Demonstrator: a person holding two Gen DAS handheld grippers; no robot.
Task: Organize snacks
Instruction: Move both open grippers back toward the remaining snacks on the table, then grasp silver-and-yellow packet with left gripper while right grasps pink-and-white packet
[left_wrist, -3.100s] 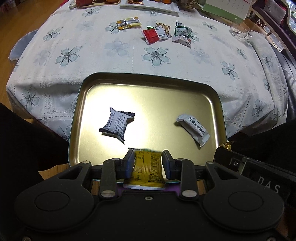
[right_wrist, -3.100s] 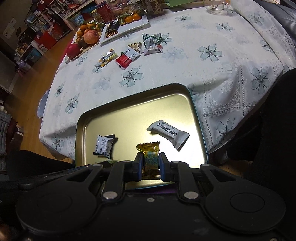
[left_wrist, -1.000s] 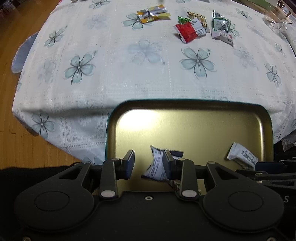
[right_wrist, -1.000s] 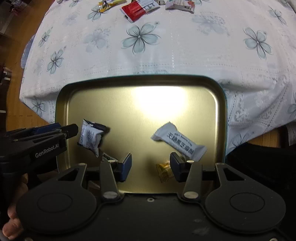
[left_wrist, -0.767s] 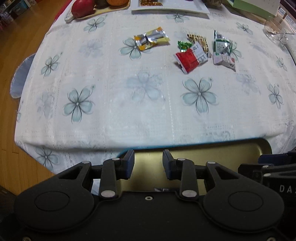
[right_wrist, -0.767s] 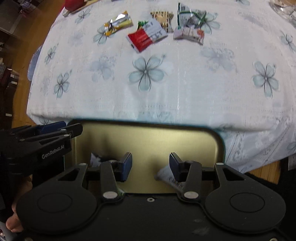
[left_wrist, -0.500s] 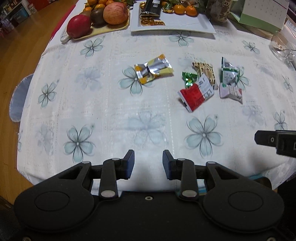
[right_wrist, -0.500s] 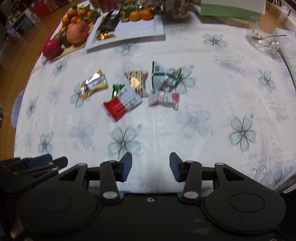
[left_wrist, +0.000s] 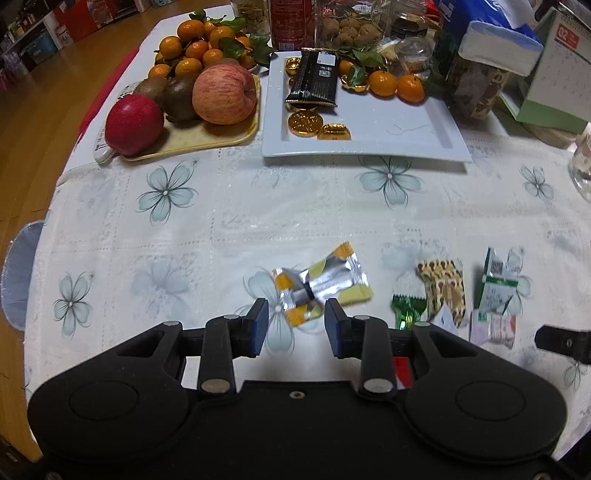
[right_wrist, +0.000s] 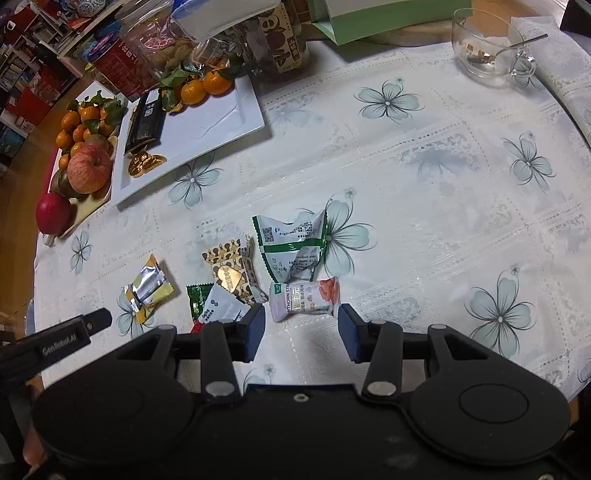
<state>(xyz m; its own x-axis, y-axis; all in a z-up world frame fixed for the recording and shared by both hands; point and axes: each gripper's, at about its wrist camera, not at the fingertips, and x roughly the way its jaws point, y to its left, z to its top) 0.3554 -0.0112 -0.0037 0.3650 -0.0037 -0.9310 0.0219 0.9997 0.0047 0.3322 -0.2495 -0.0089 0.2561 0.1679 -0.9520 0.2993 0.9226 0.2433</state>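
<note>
Several wrapped snacks lie on the flowered tablecloth. My left gripper (left_wrist: 294, 325) is open and empty, its jaws on either side of the near end of a silver-and-yellow snack (left_wrist: 322, 284). My right gripper (right_wrist: 301, 328) is open and empty, just short of a white-and-pink snack (right_wrist: 303, 298). Beyond it lie a white-and-green packet (right_wrist: 293, 245), a giraffe-print snack (right_wrist: 232, 271), a small green candy (right_wrist: 196, 295) and a white-and-red packet (right_wrist: 221, 308). The silver-and-yellow snack also shows in the right wrist view (right_wrist: 147, 288). The gold tin is out of view.
At the back stand a fruit tray (left_wrist: 184, 99) with apples and tangerines, a white plate (left_wrist: 369, 122) with a black bar and gold coins, jars and boxes. A glass cup (right_wrist: 487, 44) stands far right. The left gripper's tip shows in the right wrist view (right_wrist: 66, 338).
Both grippers let go of their snacks in the gold tin, opened, and moved forward over the table to the loose snacks. The tin has dropped out of view.
</note>
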